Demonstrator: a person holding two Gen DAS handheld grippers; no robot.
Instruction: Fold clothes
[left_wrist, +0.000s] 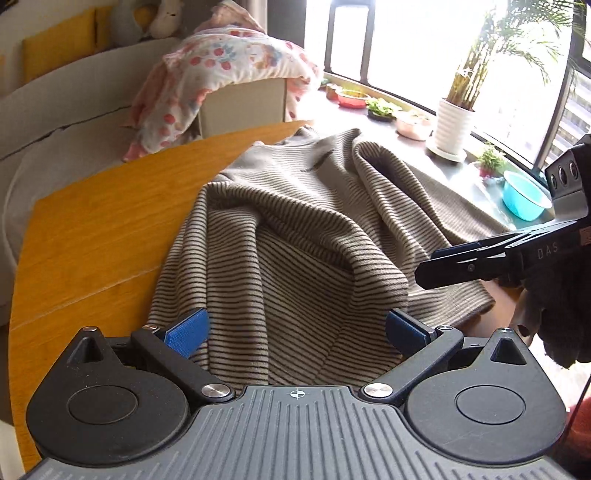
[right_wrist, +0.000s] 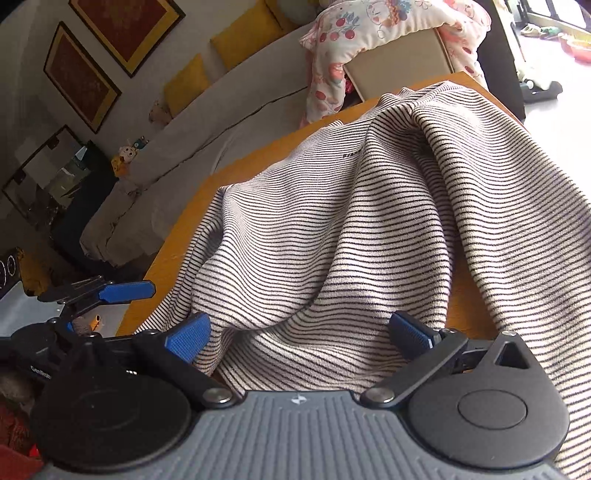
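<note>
A beige striped sweater lies rumpled on the yellow wooden table, with raised folds across its middle. My left gripper is open, its blue pads either side of the near hem. My right gripper is open too, with sweater cloth bunched between and under its pads. The right gripper also shows side-on at the right of the left wrist view. The left gripper shows at the left of the right wrist view.
A floral blanket hangs over a chair back beyond the table. A grey sofa with yellow cushions runs along the wall. A windowsill holds a white potted plant, small dishes and a blue bowl.
</note>
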